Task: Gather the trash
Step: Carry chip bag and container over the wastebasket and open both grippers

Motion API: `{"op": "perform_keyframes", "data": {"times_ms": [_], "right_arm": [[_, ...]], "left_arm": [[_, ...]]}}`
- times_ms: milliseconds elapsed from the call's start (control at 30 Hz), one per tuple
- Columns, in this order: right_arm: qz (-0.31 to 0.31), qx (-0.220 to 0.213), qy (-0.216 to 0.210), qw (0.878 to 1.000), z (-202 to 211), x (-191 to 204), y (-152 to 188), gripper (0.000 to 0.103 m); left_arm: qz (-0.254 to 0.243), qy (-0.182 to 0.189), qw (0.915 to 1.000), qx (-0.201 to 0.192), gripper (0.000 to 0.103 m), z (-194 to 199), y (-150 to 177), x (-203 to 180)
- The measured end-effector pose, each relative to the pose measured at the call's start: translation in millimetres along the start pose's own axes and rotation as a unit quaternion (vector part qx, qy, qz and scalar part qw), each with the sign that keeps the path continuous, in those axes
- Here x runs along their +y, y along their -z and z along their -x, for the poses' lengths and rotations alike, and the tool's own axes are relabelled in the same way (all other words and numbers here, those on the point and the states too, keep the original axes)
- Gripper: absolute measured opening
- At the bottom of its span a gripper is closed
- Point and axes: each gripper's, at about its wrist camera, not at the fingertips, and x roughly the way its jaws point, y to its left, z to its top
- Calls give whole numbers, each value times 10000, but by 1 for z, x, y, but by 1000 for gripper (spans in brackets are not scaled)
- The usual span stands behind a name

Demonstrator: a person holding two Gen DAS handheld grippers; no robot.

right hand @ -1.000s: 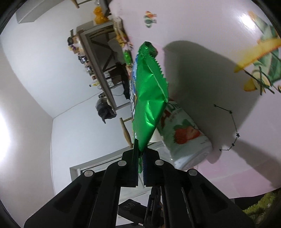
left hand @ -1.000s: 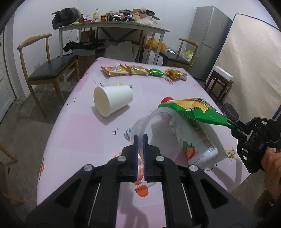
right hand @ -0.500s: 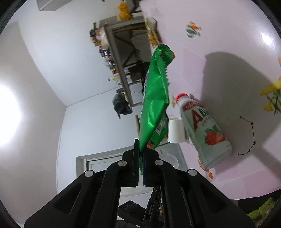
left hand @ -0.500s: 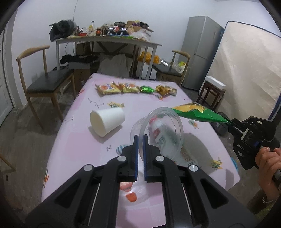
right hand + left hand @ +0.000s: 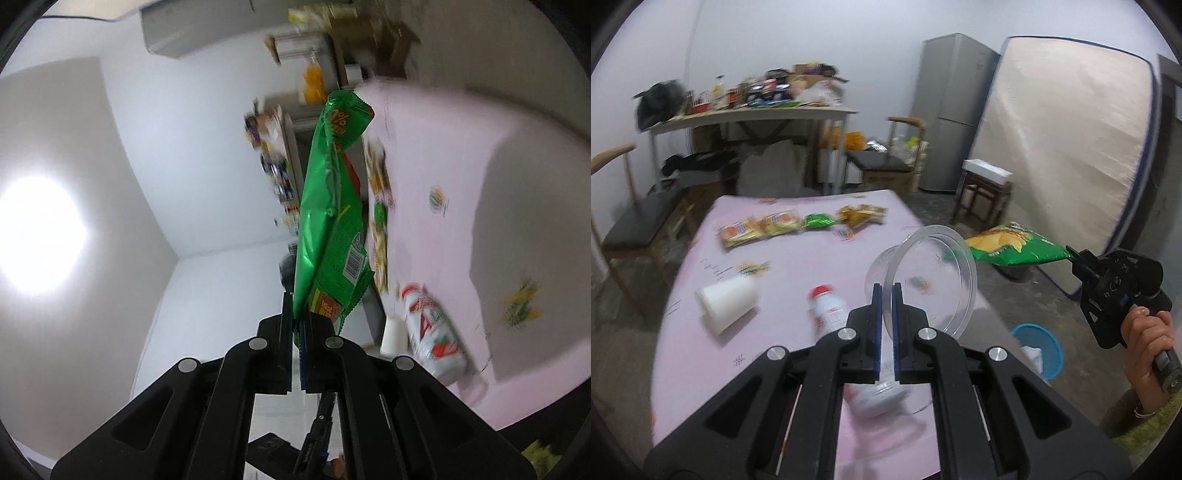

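White walls; a grey fridge [image 5: 947, 110] beside a leaning mattress [image 5: 1067, 147], wooden chairs [image 5: 631, 225], a cluttered desk [image 5: 753, 114].

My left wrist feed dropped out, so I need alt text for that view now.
The left gripper is shut on the rim of a clear plastic cup held above the pink table. To its right, the right gripper holds a green chip bag over the floor.

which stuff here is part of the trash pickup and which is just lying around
Job:
- clear cup, in left claw
- chip bag, in right claw
- blue bin on the floor
- bottle, paper cup, wrappers on the pink table

Lying about:
- fridge
- mattress
- chairs
- cluttered desk
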Motion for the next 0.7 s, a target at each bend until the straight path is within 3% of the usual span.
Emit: {"op": "perform_keyframes", "data": {"times_ms": [233,400,700], "right_arm": [[246,-1275,48,9915,126,14,-39,3],[-32,-2042,46,9789,206,-7,-58,3],[-773,-2599,484,9613,260,-84,-104,3]], "left_arm": [[-594,703,9958,-10,3,-31,-22,-82],[-963,1220,9875,277,3,-65,-28,-144],[-1540,1677,9698,871,3,-135,-16,-240]]}}
